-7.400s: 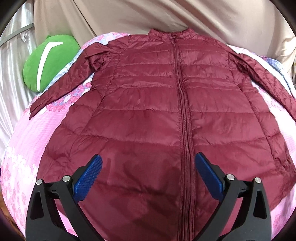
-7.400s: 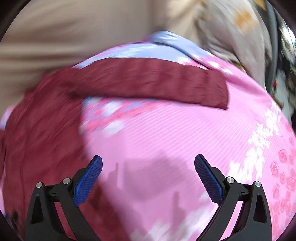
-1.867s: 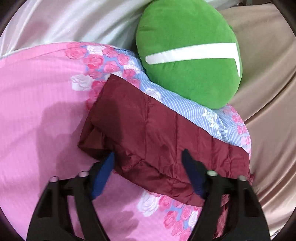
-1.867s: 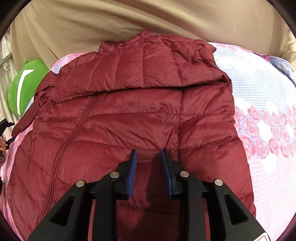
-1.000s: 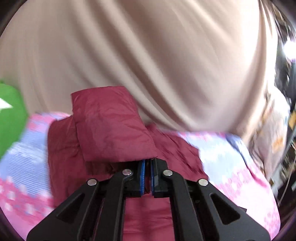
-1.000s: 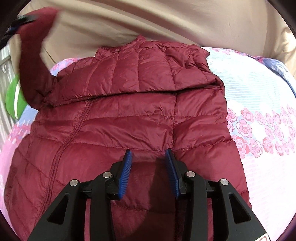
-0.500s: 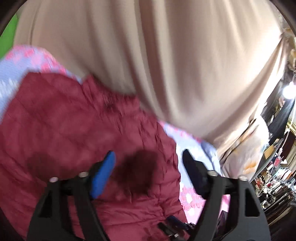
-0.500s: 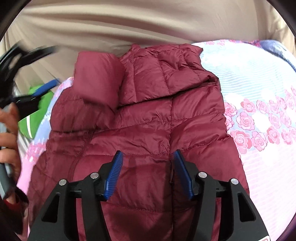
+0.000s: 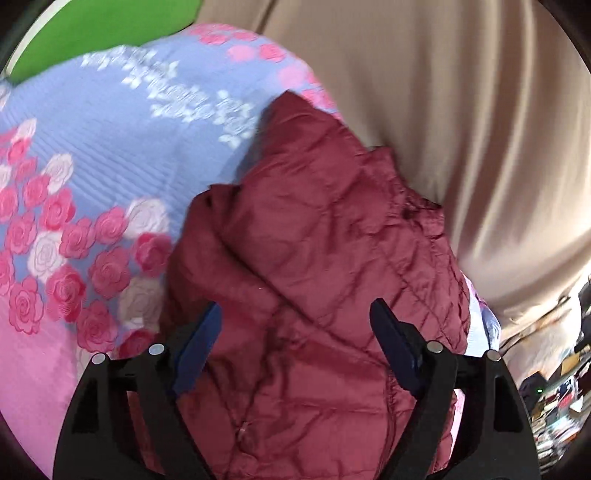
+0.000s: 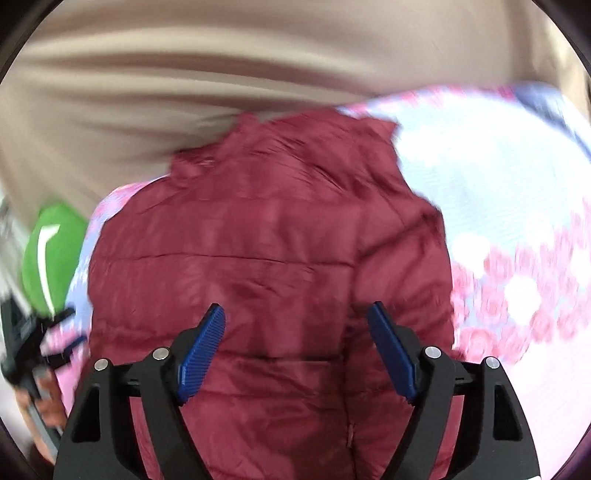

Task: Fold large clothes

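Observation:
A dark red quilted puffer jacket (image 9: 314, 258) lies on the flowered bedsheet (image 9: 92, 147) with both sleeves folded in over its body. My left gripper (image 9: 295, 332) is open and empty, just above the jacket's folded left shoulder. My right gripper (image 10: 295, 336) is open and empty above the middle of the jacket (image 10: 258, 251), which is blurred in this view. The collar points toward the beige curtain. The left gripper also shows at the left edge of the right wrist view (image 10: 33, 354), held in a hand.
A green cushion (image 10: 48, 254) with a white stripe sits at the bed's far left corner, also in the left wrist view (image 9: 92, 33). A beige curtain (image 9: 443, 110) hangs behind the bed. Cluttered shelves (image 9: 561, 398) show at the far right.
My left gripper carried the left sleeve over the jacket, let it go and opened, then drew back to the left. My right gripper opened wider and shifted over the jacket.

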Demonstrator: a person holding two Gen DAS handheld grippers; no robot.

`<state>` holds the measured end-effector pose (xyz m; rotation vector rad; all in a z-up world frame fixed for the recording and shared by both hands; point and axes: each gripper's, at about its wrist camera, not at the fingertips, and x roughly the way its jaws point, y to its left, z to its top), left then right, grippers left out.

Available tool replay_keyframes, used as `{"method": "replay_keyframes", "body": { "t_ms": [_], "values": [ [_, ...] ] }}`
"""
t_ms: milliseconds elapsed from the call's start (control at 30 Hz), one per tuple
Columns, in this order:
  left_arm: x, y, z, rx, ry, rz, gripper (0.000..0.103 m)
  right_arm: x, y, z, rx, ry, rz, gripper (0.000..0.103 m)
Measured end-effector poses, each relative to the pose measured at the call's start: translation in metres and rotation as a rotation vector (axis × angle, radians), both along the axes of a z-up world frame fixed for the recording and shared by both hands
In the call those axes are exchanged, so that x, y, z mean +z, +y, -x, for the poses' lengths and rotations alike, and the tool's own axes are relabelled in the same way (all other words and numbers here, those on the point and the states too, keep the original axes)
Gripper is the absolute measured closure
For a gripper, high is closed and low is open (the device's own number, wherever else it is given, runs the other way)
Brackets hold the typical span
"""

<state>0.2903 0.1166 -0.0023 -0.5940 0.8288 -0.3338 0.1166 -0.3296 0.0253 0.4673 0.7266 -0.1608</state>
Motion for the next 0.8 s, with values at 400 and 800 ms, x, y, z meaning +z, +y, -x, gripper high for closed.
{"method": "replay_keyframes", "body": {
  "t_ms": [400, 800],
  "values": [
    [0.037, -0.022, -0.021, 0.057, -0.125, -0.072, 0.103, 0.113, 0.047, -0.019, 0.169, -0.339, 0.188, 0.1],
    [-0.013, -0.033, -0.006, -0.051, 0.011, 0.014, 0.042, 0.056, 0.006, -0.085, 0.085, -0.169, 0.11, 0.1]
  ]
}}
